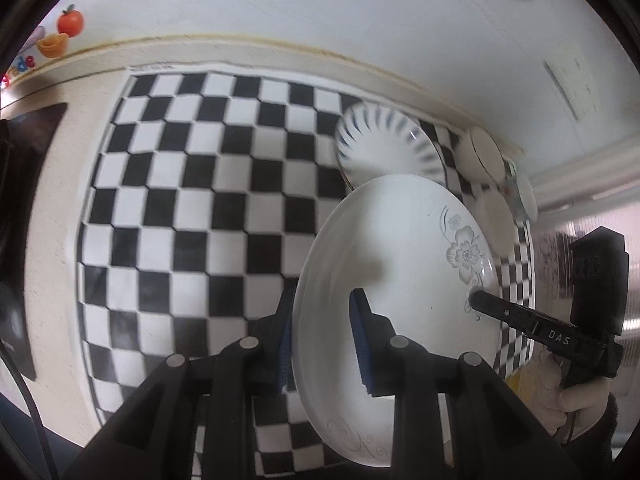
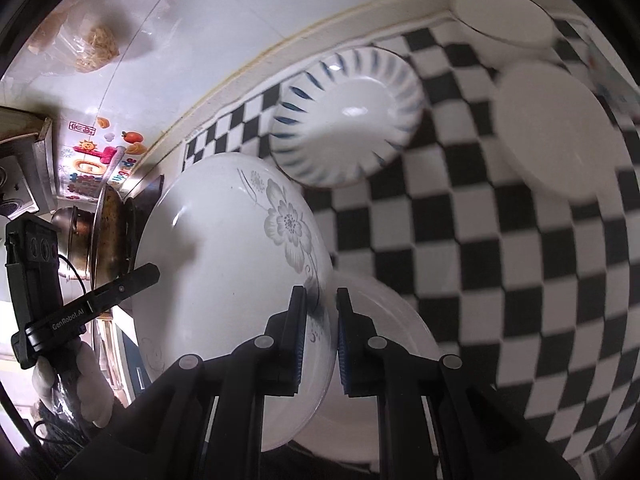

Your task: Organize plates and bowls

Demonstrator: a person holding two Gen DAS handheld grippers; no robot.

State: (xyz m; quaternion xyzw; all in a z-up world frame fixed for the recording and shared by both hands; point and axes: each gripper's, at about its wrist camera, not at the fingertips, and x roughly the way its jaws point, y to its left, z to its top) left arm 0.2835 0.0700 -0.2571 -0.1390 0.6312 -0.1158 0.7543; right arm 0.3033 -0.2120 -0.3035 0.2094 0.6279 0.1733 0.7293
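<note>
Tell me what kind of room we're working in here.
Most likely a home kitchen: a worn wok by the wall, plates such as the flower plate over a checkered mat, and fruit stickers.

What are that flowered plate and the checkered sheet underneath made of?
The flowered plate looks like glazed ceramic or porcelain: a glossy white surface with bright highlights and a grey printed flower. It could be melamine; the look leaves that open. The checkered sheet looks like a thin matte printed mat, perhaps vinyl or paper, lying flat without glare.

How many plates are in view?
3: the flower plate held by both grippers, the blue-striped plate on the mat behind it, a plain plate under the held one. More may be hidden.
</note>
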